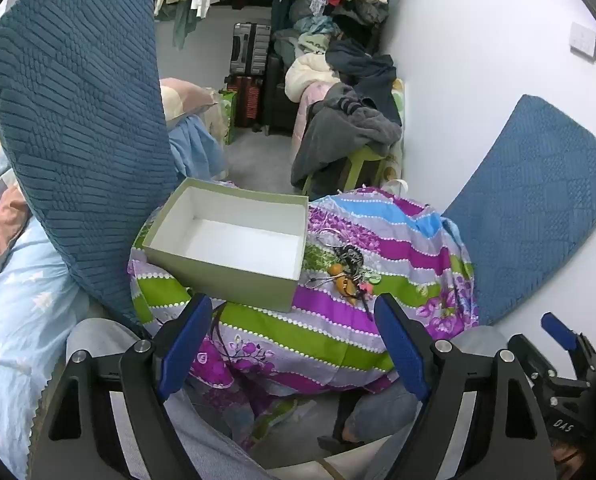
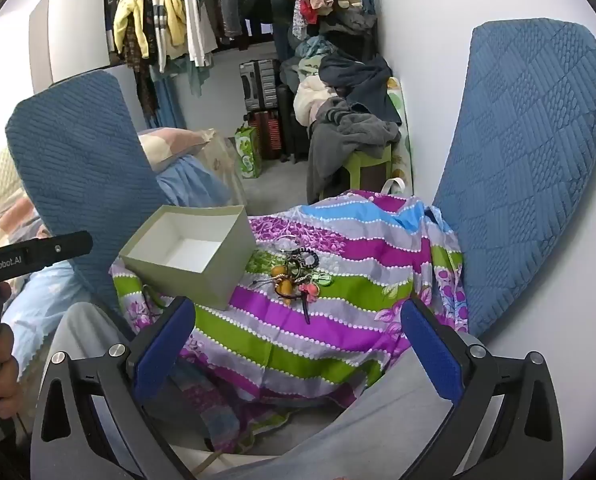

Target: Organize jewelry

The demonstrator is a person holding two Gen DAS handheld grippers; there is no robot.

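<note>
An open green box (image 1: 234, 240) with a white, empty inside sits on a striped floral cloth (image 1: 337, 320). A tangled pile of jewelry (image 1: 347, 270) with orange beads lies on the cloth just right of the box. The box (image 2: 190, 254) and the jewelry pile (image 2: 296, 272) also show in the right wrist view. My left gripper (image 1: 294, 340) is open and empty, held back from the box's near edge. My right gripper (image 2: 298, 344) is open and empty, held back from the pile.
Two blue textured cushions (image 1: 82, 120) (image 2: 525, 168) stand left and right of the cloth-covered surface. Behind are a clothes pile on a green stool (image 1: 349, 128), suitcases (image 1: 250, 76) and hanging clothes. Bedding lies at the left. The right gripper's body (image 1: 565, 372) shows at the lower right.
</note>
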